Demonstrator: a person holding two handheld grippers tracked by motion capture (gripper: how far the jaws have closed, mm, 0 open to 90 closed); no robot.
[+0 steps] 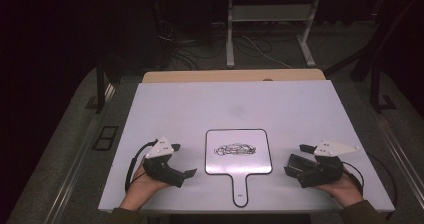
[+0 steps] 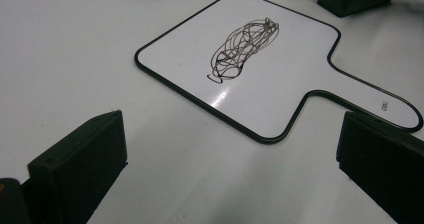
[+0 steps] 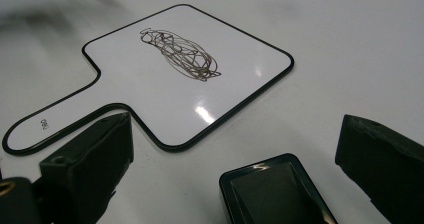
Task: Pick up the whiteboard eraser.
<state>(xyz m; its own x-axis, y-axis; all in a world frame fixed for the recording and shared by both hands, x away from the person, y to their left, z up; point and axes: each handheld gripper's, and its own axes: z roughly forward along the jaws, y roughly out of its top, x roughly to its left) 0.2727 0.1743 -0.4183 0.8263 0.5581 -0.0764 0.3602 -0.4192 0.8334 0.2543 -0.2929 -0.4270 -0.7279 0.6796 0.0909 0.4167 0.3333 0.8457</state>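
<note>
White worktop (image 1: 175,109) lies bare under my 2 grippers, both with jaws spread wide and holding nothing, and a black eraser block (image 3: 272,194) sits between the right gripper's (image 3: 235,149) jaws. Left gripper (image 2: 225,149) waits beside the paddle whiteboard (image 1: 239,151), whose scribble (image 1: 235,149) sits mid-panel. I'd close squarely on the block, then wipe flat while steadying the handle.

The room is dark. A white desk (image 1: 200,104) stands on grey floor (image 1: 65,149), with a wooden edge (image 1: 230,76) along its far side. Beyond it, cables (image 1: 250,46) lie around a pale metal frame (image 1: 270,14).
</note>
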